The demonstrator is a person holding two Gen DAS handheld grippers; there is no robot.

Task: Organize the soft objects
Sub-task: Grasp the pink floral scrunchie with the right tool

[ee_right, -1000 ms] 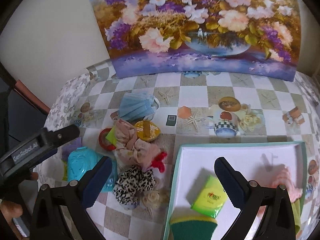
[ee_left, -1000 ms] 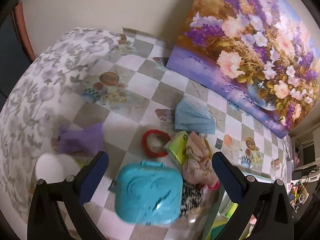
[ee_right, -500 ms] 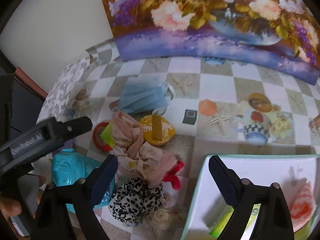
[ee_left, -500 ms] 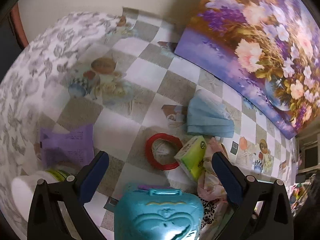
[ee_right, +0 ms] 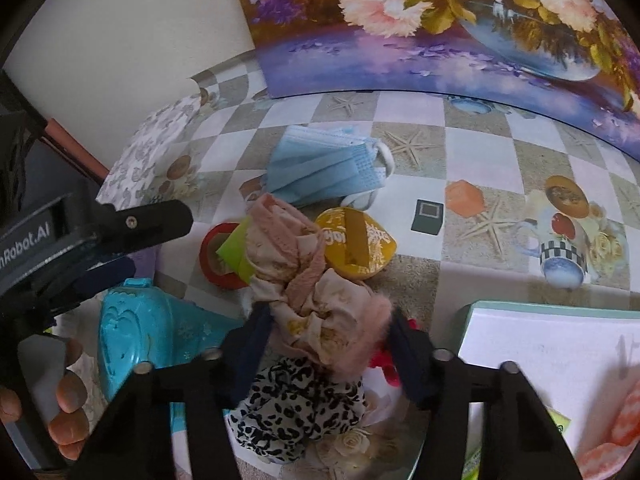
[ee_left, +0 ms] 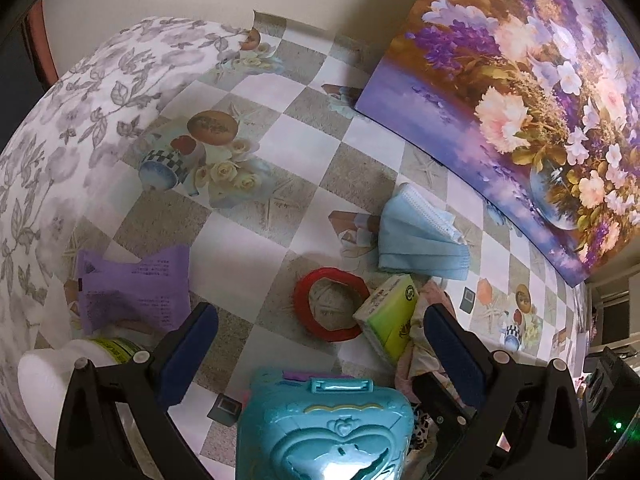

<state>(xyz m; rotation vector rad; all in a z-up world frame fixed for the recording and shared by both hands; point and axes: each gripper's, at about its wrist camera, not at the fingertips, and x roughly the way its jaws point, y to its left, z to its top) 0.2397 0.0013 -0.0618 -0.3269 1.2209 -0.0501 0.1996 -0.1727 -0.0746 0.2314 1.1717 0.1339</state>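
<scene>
A pile of soft things lies on the checked tablecloth. My right gripper (ee_right: 326, 336) points down into it, jaws closing, both pads touching a crumpled pink and beige fabric bundle (ee_right: 304, 280) between them. Just below lies a leopard-print scrunchie (ee_right: 300, 408), with a red scrap (ee_right: 380, 360) beside it. Blue face masks (ee_right: 324, 164) lie farther back. My left gripper (ee_left: 320, 356) hangs open over a turquoise plastic case (ee_left: 324, 432), holding nothing. A white tray with a teal rim (ee_right: 560, 348) sits at the right and holds a coral-pink item (ee_right: 616, 432).
A red ring (ee_left: 330, 304), a green tissue pack (ee_left: 388, 324), a purple packet (ee_left: 132, 292) and a white bottle (ee_left: 44, 380) lie around the left gripper. A yellow lidded pot (ee_right: 356, 248) sits behind the pile. A flower painting (ee_right: 440, 20) leans on the back wall.
My right gripper left the tray, came down left onto the pile, and its jaws narrowed around the pink fabric bundle. My left gripper sank closer to the turquoise case and stayed open.
</scene>
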